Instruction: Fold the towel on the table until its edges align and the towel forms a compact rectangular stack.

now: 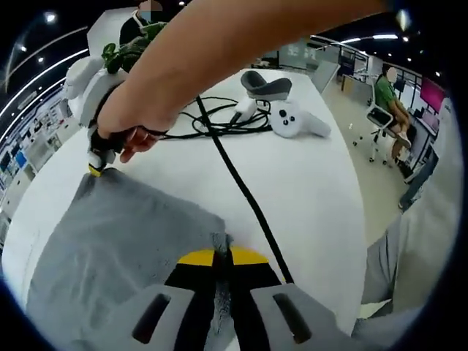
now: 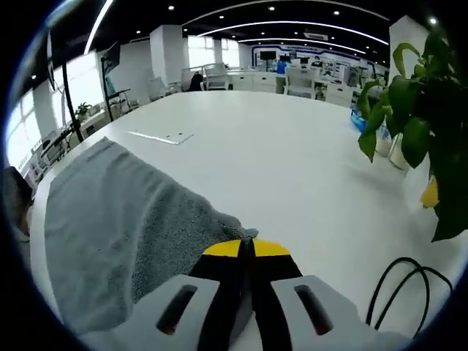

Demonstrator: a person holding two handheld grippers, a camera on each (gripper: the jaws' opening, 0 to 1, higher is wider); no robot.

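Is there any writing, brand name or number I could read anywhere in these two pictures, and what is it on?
None can be read.
White controller on the table: no legible marking.
Flat white sheet lying beyond the grey towel: any print is too small to read.
Pink panel on the far wall: blurred.

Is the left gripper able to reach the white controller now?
Probably not yet: the left gripper is shut on the towel, and the black cable lies before the white controller.

right hand-held gripper (image 2: pixel 246 247): jaws closed on grey towel (image 2: pixel 117 227) corner | white table (image 2: pixel 292 161) | plant (image 2: pixel 424 110) right
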